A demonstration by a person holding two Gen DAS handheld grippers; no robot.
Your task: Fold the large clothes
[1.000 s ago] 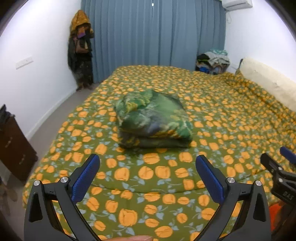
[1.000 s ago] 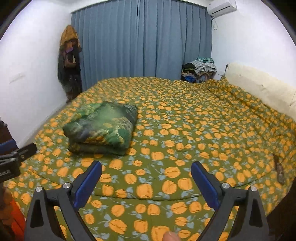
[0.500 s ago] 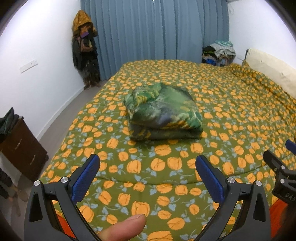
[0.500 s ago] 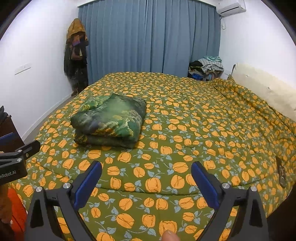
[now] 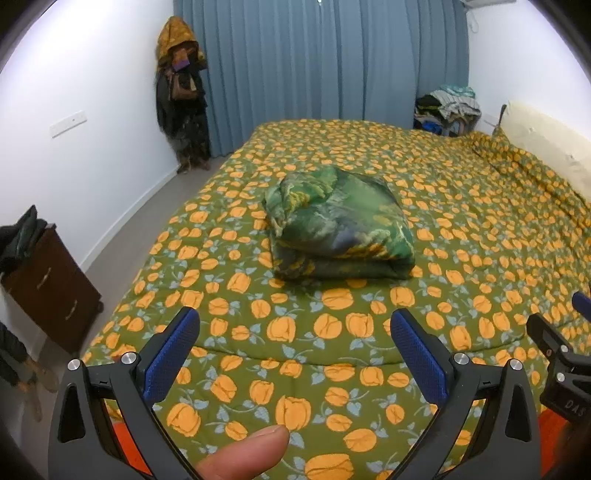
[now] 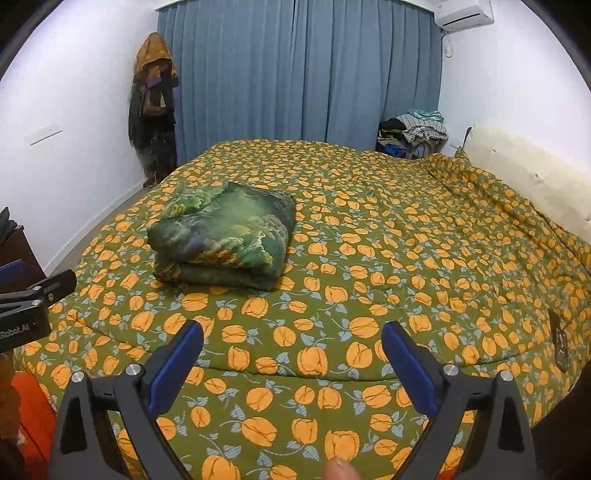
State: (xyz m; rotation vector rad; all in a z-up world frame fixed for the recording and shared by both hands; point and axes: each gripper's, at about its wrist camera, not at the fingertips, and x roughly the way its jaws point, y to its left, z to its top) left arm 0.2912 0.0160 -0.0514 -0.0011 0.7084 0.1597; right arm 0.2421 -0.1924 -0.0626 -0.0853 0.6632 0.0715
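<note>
Both claws, left (image 5: 293, 328) and right (image 6: 291, 343), hover level and wide apart, empty, above the bed (image 5: 461, 229), short of the folded quilt (image 5: 338, 225)

White walls (image 5: 92, 92), blue floor-length curtain (image 5: 317, 74) across the whole far wall, drawn shut. AC unit (image 6: 466, 14) high on the right wall near the curtain. Bed takes most of the room, covered by a green quilt with orange flower print (image 5: 461, 206); cream headboard (image 6: 532, 173) on the right side. Grey floor (image 5: 122, 236) along the left of the bed. Dark wooden cabinet (image 5: 48, 284) against the left wall, dark clothes on top. Coats hanging in the far left corner (image 5: 181, 92). Pile of clothes in the far right corner (image 6: 417, 133). White wall plate (image 5: 68, 123) on the left wall. Light is even, indoor.
</note>
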